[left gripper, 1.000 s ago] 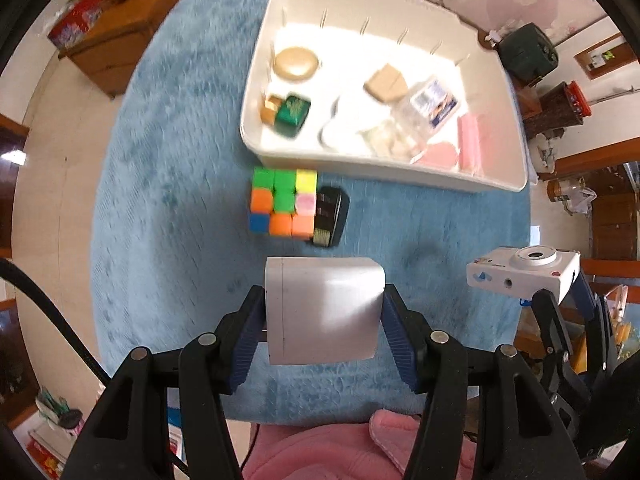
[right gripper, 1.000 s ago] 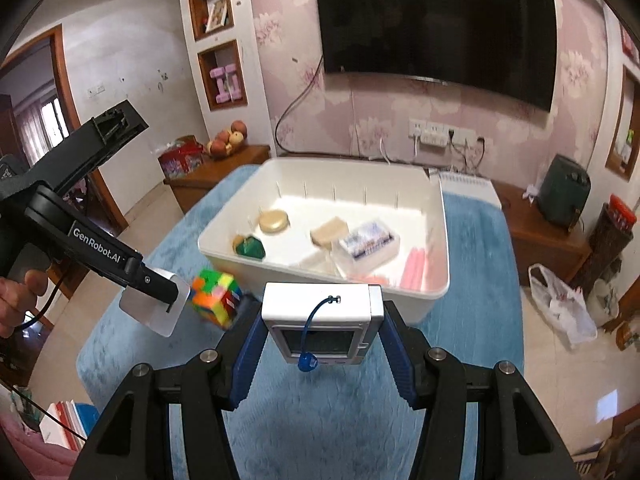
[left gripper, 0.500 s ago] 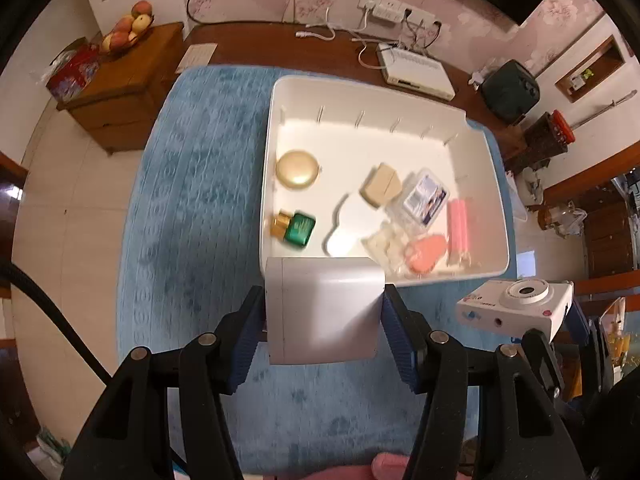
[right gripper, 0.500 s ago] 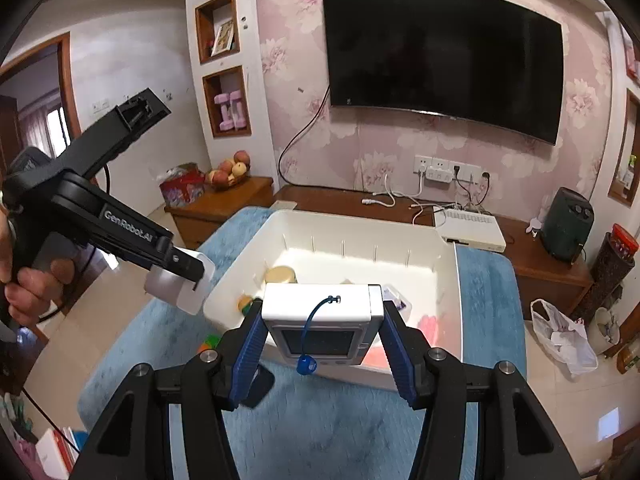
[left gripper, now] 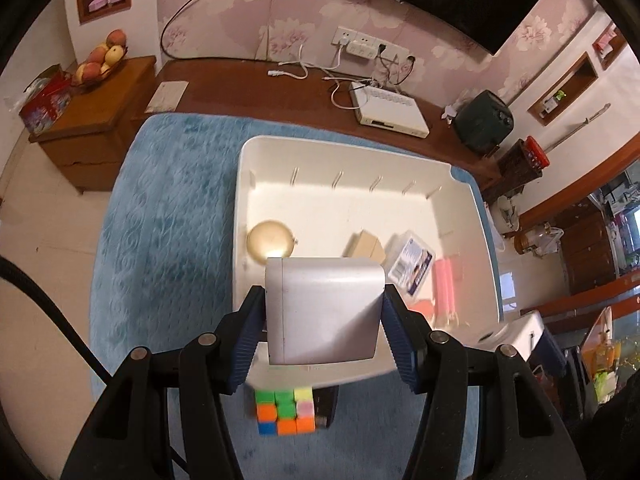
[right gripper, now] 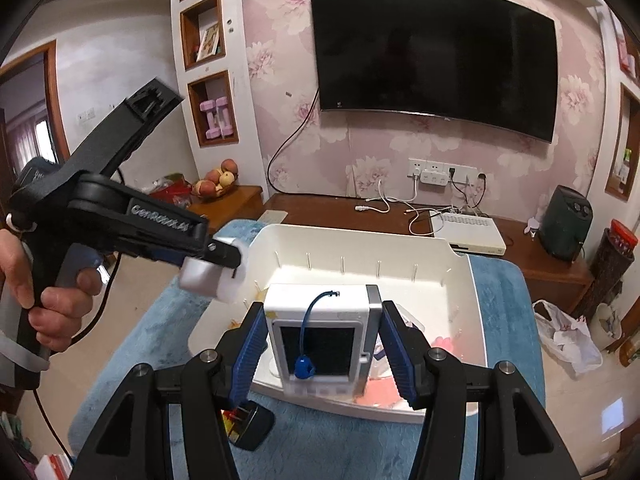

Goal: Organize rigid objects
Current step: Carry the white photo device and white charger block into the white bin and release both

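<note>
My left gripper [left gripper: 325, 312] is shut on a white rounded box [left gripper: 324, 312], held above the near edge of the white bin [left gripper: 360, 156]. My right gripper [right gripper: 323, 340] is shut on a small white camera [right gripper: 320, 336] with a blue strap, also over the bin's [right gripper: 352, 240] near side. From the right wrist view the left gripper [right gripper: 216, 264] and its white box [right gripper: 208, 276] hang over the bin's left rim, a hand [right gripper: 40, 300] on its handle. A colourful cube [left gripper: 285, 411] and a black item [left gripper: 326, 408] lie on the blue rug [left gripper: 160, 220] in front of the bin.
The bin holds a gold round case [left gripper: 270, 240], a tan block [left gripper: 366, 245], a clear packet [left gripper: 412, 262] and pink bars [left gripper: 446, 284]. Behind it runs a wooden TV bench [right gripper: 380, 216] with a white set-top box [right gripper: 468, 232] and cables. A fruit bowl [right gripper: 214, 184] sits left.
Both grippers have travelled forward with their objects, from over the rug to over the bin's near side. The cube and black item now lie behind the left gripper's fingertips.
</note>
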